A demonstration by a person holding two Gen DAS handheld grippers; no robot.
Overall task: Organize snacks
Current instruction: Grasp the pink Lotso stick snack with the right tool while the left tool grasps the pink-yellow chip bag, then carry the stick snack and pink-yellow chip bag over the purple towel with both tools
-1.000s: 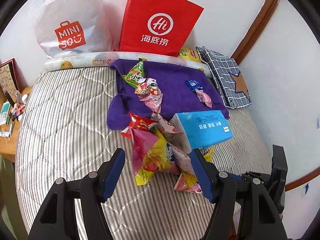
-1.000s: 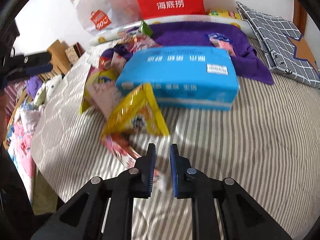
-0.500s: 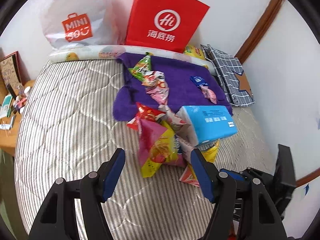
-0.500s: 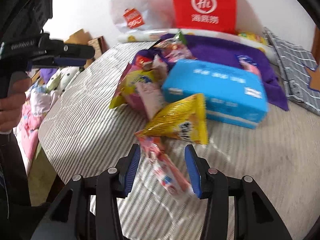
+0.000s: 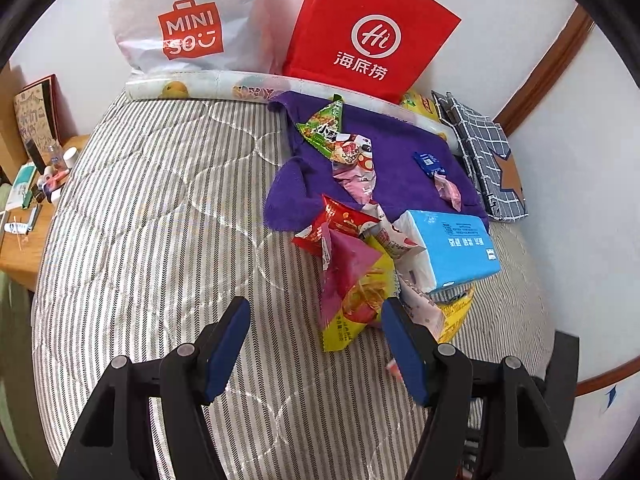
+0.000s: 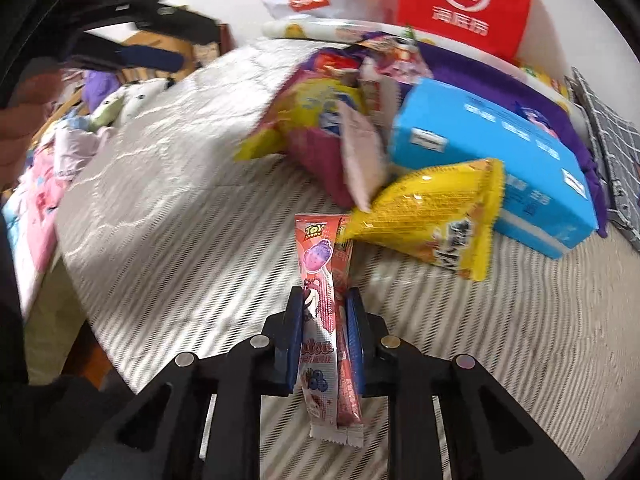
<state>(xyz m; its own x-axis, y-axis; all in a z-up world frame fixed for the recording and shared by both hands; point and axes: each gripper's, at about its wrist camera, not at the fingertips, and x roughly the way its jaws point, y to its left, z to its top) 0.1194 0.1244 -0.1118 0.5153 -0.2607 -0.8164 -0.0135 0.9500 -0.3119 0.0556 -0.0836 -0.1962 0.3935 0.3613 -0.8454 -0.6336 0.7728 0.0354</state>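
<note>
The right gripper [image 6: 323,308] has just closed its jaws on two long pink stick packets [image 6: 326,300], one printed with Toy Story, pressed flat together between the pads with their sealed ends hanging out behind the jaws. The left gripper [image 5: 314,344] hovers over the striped bed [image 5: 160,220] with its jaws standing apart and nothing between them, its right finger just beside the snack pile. That pile lies on the bed at the near edge of a purple towel [image 5: 400,168]: one yellow and pink chip bag [image 5: 354,292], one red bag [image 5: 340,224] behind it, one pale pink packet [image 5: 424,312] under the corner of a blue tissue box [image 5: 456,248], and one yellow bag [image 6: 432,220] poking out beneath the box, seen whole in the right wrist view just beyond the held packets. Further back on the towel lie one green bag [image 5: 324,128], one white and red bag [image 5: 354,152] touching it, a pink wrapper [image 5: 362,186] below that, one small blue packet [image 5: 428,162] and one small pink wrapper [image 5: 450,190]. Two carrier bags stand against the wall at the head of the bed, one white Miniso bag [image 5: 188,28] and one red paper bag [image 5: 372,32]; what they hold cannot be seen. A grey checked cloth [image 5: 484,152] lies to the right of the towel.
</note>
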